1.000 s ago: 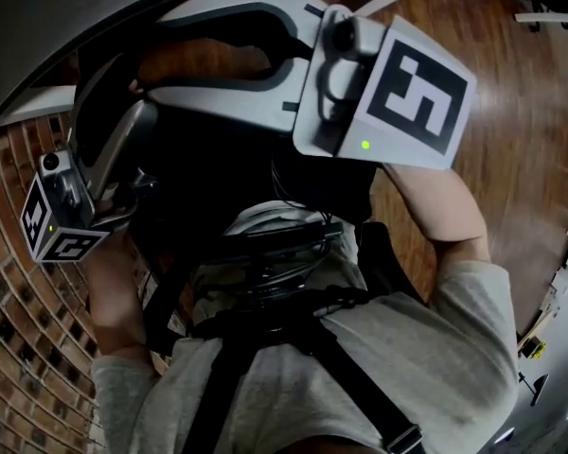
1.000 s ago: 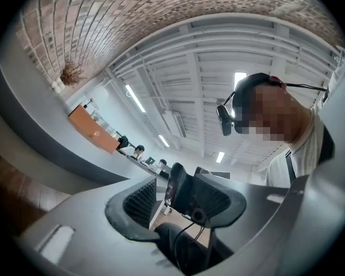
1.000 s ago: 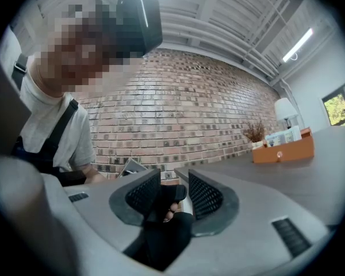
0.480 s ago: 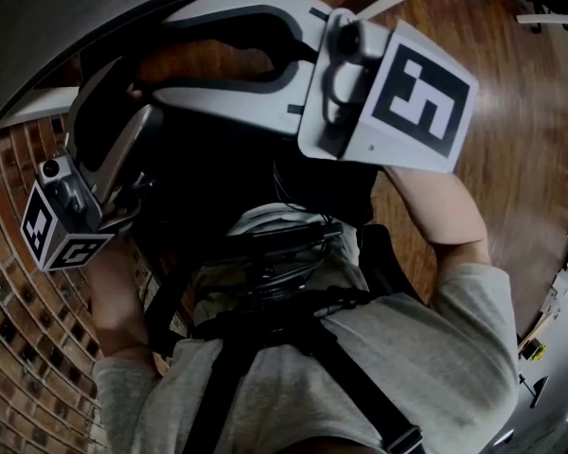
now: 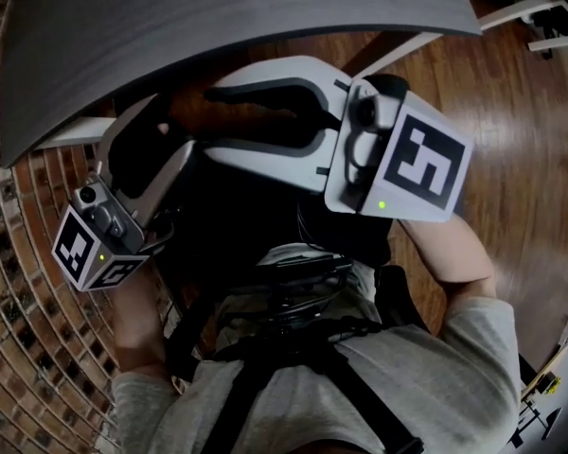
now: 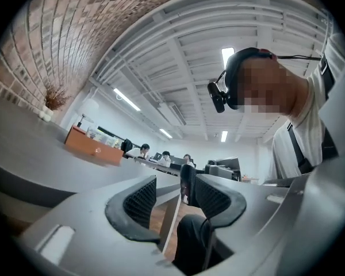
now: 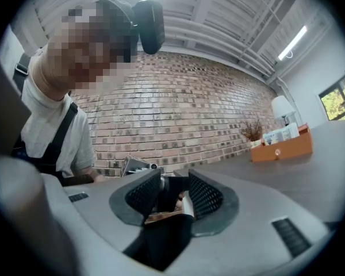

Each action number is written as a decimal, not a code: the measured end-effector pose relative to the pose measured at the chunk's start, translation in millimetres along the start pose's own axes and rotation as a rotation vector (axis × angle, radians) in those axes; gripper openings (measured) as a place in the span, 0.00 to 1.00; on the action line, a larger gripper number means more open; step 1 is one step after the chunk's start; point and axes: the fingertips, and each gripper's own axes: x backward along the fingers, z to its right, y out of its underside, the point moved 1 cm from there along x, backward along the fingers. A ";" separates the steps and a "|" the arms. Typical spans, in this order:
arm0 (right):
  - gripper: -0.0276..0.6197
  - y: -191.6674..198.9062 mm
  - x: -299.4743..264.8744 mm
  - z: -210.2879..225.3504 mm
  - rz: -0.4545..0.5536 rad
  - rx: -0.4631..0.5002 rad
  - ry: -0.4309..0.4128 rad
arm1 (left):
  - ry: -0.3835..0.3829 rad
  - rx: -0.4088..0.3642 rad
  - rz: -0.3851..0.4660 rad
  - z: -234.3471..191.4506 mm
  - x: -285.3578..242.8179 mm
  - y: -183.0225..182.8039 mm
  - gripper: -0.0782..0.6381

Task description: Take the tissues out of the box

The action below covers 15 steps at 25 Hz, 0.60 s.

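Note:
No tissue box or tissue shows in any view. I hold both grippers close to the person's chest, below the front edge of a grey table point(image 5: 218, 36). My right gripper point(image 5: 213, 121) points left, and its marker cube point(image 5: 421, 168) is at the right. My left gripper point(image 5: 151, 135) points up and right toward it. In the left gripper view the left gripper point(image 6: 169, 191) has its ribbed pads drawn in to a narrow slot, with nothing in it. The right gripper point(image 7: 175, 191) looks the same and holds nothing.
An orange wooden box point(image 7: 282, 145) stands far back on the table beside a lamp point(image 7: 282, 107) and a dried plant point(image 7: 254, 131). A brick wall point(image 5: 28, 282) is on the left and wooden floor point(image 5: 511, 112) on the right. Several people sit at distant desks point(image 6: 161, 157).
The head view has tipped up, so more of the table top shows and both grippers sit lower in the picture. Their pose against the body is about the same.

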 end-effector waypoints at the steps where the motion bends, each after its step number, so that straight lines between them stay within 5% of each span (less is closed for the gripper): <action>1: 0.29 0.7 0.5 -0.5 -0.001 -0.007 0.002 | 0.000 -0.004 -0.003 -0.8 -0.9 -1.0 0.38; 5: 0.29 4.4 2.6 -1.4 -0.009 -0.025 0.005 | -0.002 -0.039 -0.031 -6.2 -5.6 -6.2 0.38; 8: 0.29 5.6 2.1 0.5 -0.006 -0.017 0.003 | 0.001 -0.143 -0.067 -15.6 -13.0 -22.7 0.38; 15: 0.29 10.3 1.8 -2.6 -0.046 0.032 0.003 | -0.110 -0.630 -0.172 -66.6 -48.3 -94.0 0.43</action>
